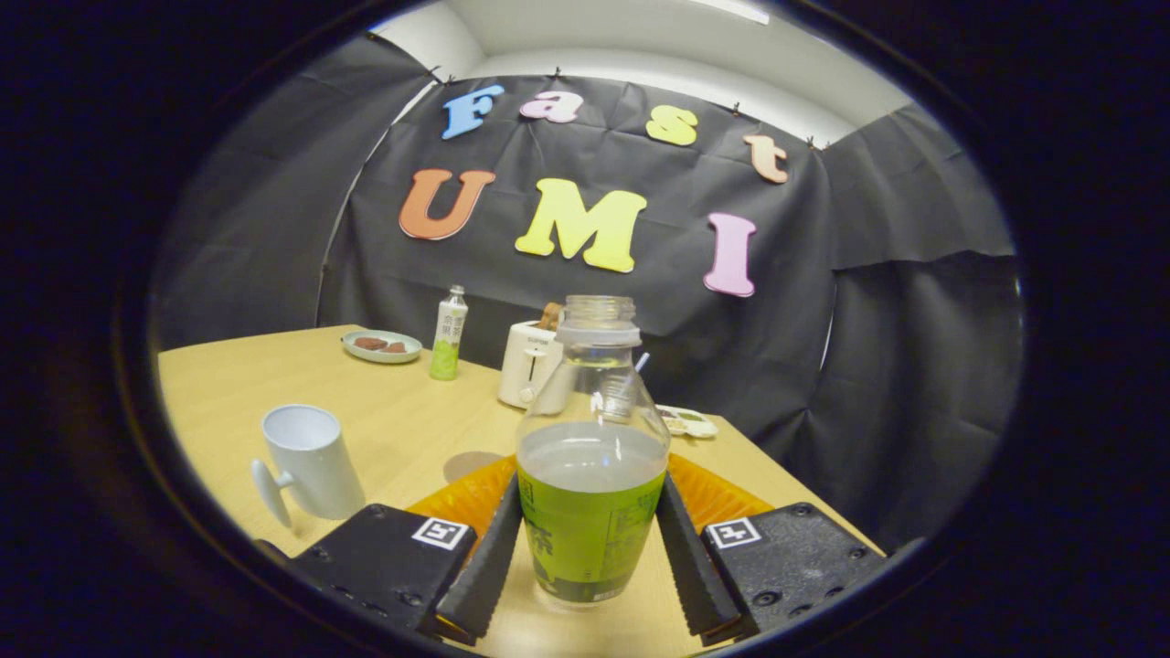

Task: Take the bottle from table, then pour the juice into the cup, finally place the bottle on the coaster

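Bottle (591, 475) upright, uncapped, part full, pinched between gripper (590, 548) fingers, base near table (402, 411). Orange coaster (713, 498) just behind it. White cup (311, 461) left of the fingers. Toaster (530, 364), second bottle (448, 334), plate (381, 345) beyond.

No legible text anywhere: print on the bottle (590, 530) label too blurred, square coded markers on the gripper (590, 567) unreadable.

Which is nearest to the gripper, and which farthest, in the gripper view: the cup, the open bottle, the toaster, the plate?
1. Open bottle, between the fingers of the gripper.
2. Cup, ahead, left.
3. Toaster, behind the bottle.
4. Plate, far left, table's back edge.
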The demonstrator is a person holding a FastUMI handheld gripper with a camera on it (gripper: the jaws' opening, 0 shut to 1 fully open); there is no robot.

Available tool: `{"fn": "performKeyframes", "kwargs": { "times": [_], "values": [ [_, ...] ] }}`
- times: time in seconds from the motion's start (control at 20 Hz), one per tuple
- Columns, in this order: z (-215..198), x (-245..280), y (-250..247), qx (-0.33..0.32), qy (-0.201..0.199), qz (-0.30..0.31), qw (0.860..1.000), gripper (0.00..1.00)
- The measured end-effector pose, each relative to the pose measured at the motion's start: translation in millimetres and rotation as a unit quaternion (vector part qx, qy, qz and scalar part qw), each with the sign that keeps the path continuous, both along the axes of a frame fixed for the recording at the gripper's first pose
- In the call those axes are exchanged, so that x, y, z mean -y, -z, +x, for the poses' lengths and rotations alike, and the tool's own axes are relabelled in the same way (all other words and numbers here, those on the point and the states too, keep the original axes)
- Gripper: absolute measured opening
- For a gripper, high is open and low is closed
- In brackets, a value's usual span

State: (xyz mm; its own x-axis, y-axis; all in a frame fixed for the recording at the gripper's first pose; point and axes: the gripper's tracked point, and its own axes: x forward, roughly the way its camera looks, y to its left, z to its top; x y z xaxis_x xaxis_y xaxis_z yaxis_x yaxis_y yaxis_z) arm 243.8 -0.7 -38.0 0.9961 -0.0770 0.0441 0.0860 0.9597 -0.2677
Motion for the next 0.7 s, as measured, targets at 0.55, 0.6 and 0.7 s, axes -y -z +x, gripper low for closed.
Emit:
{"fn": "performKeyframes", "kwargs": {
  "times": [0.55, 0.6, 0.7],
  "values": [
    [-8.3, 12.1, -54.9, 0.025, 0.08, -0.195, 0.977, 0.8],
    [-8.8, 11.5, -55.2, 0.023, 0.083, -0.211, 0.974, 0.8],
    [-9.4, 8.6, -66.8, 0.048, 0.098, -0.251, 0.962, 0.8]
  ]
}}
